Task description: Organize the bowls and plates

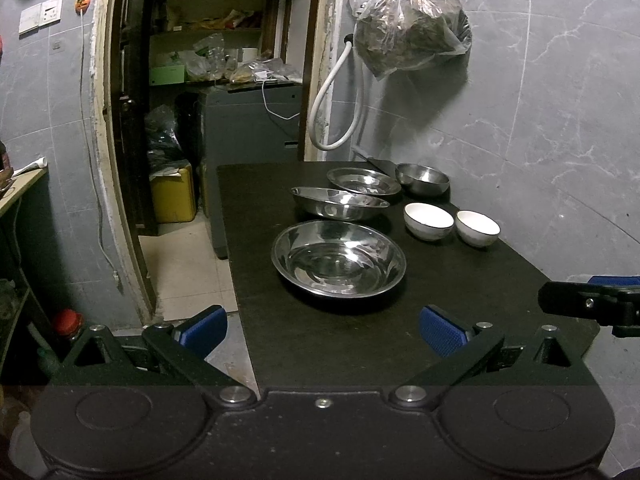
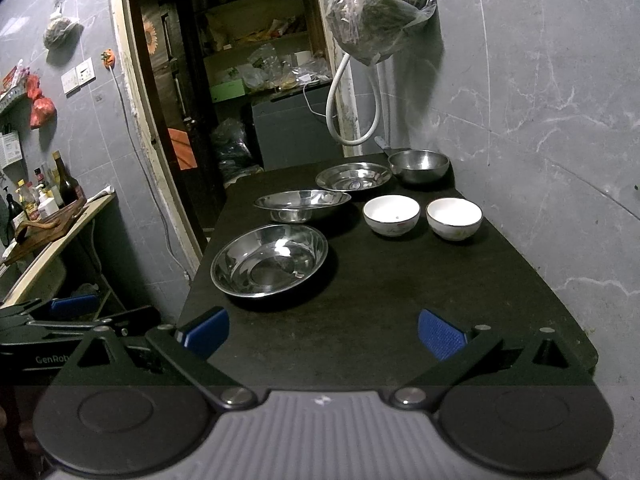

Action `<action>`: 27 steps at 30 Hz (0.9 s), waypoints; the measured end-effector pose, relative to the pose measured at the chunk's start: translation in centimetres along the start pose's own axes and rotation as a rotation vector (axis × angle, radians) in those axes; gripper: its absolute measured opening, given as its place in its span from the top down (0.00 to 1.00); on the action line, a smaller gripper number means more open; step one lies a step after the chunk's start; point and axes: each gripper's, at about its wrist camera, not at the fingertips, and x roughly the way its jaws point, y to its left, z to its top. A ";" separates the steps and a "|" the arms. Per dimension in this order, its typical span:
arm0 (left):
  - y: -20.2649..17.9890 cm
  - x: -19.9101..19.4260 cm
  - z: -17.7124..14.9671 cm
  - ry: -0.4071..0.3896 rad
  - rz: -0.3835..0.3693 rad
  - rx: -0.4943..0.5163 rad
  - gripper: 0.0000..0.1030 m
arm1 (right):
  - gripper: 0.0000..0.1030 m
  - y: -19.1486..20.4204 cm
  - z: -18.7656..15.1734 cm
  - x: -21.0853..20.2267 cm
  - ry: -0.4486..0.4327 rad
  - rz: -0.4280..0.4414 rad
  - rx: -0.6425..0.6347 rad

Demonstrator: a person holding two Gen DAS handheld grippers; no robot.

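On a black table lie three steel plates: a near one, a middle one and a far one. A steel bowl sits at the far right. Two white bowls stand side by side. My left gripper is open and empty at the table's near edge. My right gripper is open and empty, also near the front edge; it shows in the left wrist view.
A grey tiled wall runs along the table's right side, with a hanging plastic bag and a white hose. An open doorway to a cluttered pantry is at the back left. A counter with bottles stands left.
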 end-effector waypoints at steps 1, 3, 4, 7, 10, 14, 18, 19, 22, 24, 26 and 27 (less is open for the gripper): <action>0.0 0.0 0.0 0.000 0.001 0.000 0.01 | 0.00 0.0 0.0 0.0 0.000 0.000 0.000; 0.0 0.0 0.0 0.000 0.001 0.000 0.01 | 0.00 0.0 0.0 0.0 0.000 0.000 0.000; 0.0 0.0 0.0 0.000 0.000 0.000 0.01 | 0.00 0.0 0.0 0.0 0.000 0.000 0.000; 0.0 0.0 0.0 0.001 0.000 0.001 0.01 | 0.00 0.0 0.0 0.0 0.001 0.000 0.001; 0.0 0.0 0.0 0.002 0.000 0.002 0.01 | 0.00 -0.1 0.0 0.1 0.002 0.002 0.000; 0.0 0.0 0.0 0.002 0.000 0.002 0.01 | 0.00 -0.1 0.0 0.1 0.001 0.001 0.000; -0.6 0.0 -0.4 0.004 -0.003 0.004 0.01 | 0.00 -0.1 0.0 0.1 0.002 0.002 0.000; -0.6 0.1 -0.3 0.005 -0.003 0.004 0.01 | 0.00 -0.1 0.0 0.2 0.003 0.002 0.000; -1.0 0.7 -0.8 0.008 -0.002 0.004 0.01 | 0.00 0.0 -0.1 0.4 0.006 0.004 -0.002; -1.0 1.1 -0.5 0.010 -0.002 0.003 0.01 | 0.00 0.0 -0.1 0.5 0.008 0.004 -0.002; -0.4 1.0 -0.2 0.016 -0.006 0.003 0.01 | 0.00 0.1 -0.2 0.6 0.010 0.005 -0.002; -0.4 1.1 -0.2 0.018 -0.007 0.003 0.01 | 0.00 0.1 -0.2 0.6 0.011 0.006 -0.002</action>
